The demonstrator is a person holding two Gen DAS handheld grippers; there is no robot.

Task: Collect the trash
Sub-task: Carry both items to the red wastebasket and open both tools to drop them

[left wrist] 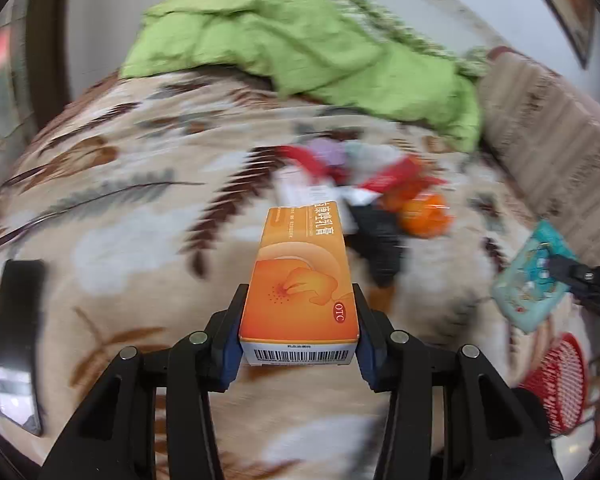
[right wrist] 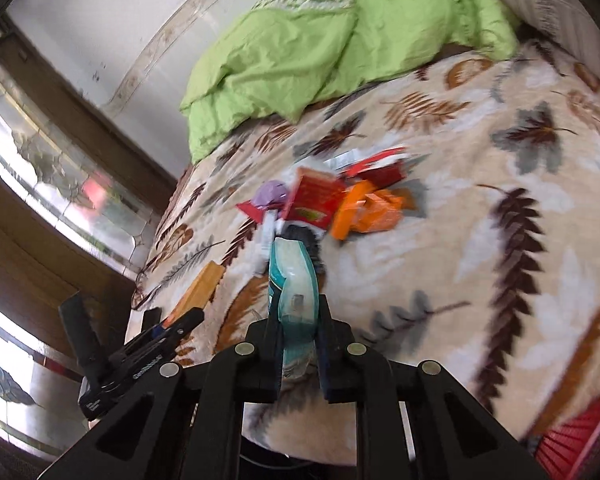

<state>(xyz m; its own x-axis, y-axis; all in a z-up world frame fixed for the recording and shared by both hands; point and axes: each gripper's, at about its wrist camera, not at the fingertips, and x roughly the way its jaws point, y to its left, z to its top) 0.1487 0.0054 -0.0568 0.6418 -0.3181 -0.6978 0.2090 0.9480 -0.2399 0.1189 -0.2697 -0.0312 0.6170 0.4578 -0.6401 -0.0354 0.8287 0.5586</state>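
My left gripper (left wrist: 299, 312) is shut on an orange medicine box (left wrist: 300, 272), held above the leaf-patterned bed blanket (left wrist: 120, 216). My right gripper (right wrist: 298, 320) is shut on a teal wrapper packet (right wrist: 294, 280); it also shows at the right of the left wrist view (left wrist: 530, 280). A pile of trash lies on the blanket ahead: red and orange wrappers (right wrist: 340, 196), a purple piece (right wrist: 270, 194), and a black item (left wrist: 380, 240). The left gripper with its orange box (right wrist: 200, 288) appears at lower left of the right wrist view.
A red mesh basket (left wrist: 560, 380) sits at lower right, also in the right wrist view (right wrist: 572, 444). A crumpled green quilt (left wrist: 300, 48) lies at the bed's far end. A dark phone (left wrist: 18, 340) lies on the blanket at left. Wood-framed glass panels (right wrist: 40, 160) stand left.
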